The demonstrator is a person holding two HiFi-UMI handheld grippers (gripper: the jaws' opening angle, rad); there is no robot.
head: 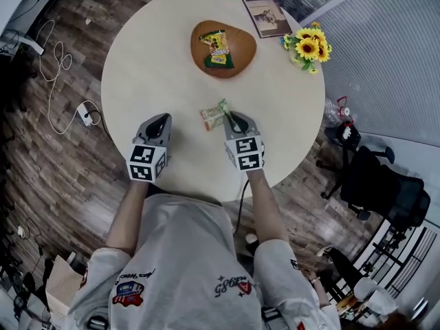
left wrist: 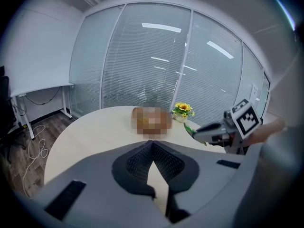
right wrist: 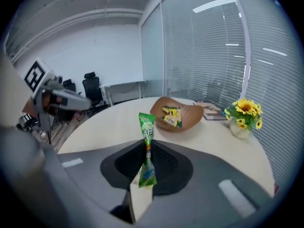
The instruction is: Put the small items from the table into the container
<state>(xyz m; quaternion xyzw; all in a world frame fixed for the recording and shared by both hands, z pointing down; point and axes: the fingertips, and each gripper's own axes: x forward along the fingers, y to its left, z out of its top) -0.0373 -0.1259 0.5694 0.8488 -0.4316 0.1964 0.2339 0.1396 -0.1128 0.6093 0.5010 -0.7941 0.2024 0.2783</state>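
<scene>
clenched on a green snack packet (right wrist: pixel 147 137) in the jaws of the right gripper (right wrist: pixel 146 148), above the table (head: pixel 151 74) near its six o'clock edge. at nine o'clock of that, pressed together on nothing in the left gripper (head: pixel 162 120). out at twelve o'clock, a wooden bowl (head: pixel 242 47) with a yellow packet (head: pixel 217 47) inside.

Office meeting room. Glass partition walls (left wrist: pixel 156 56) hung with blinds; black swivel chairs (right wrist: pixel 91 87); white desk (left wrist: pixel 38 87) along the wall; round table (head: pixel 151 67); wood-look floor (head: pixel 55 170); power strip (head: pixel 88 113) trailing cables.
</scene>
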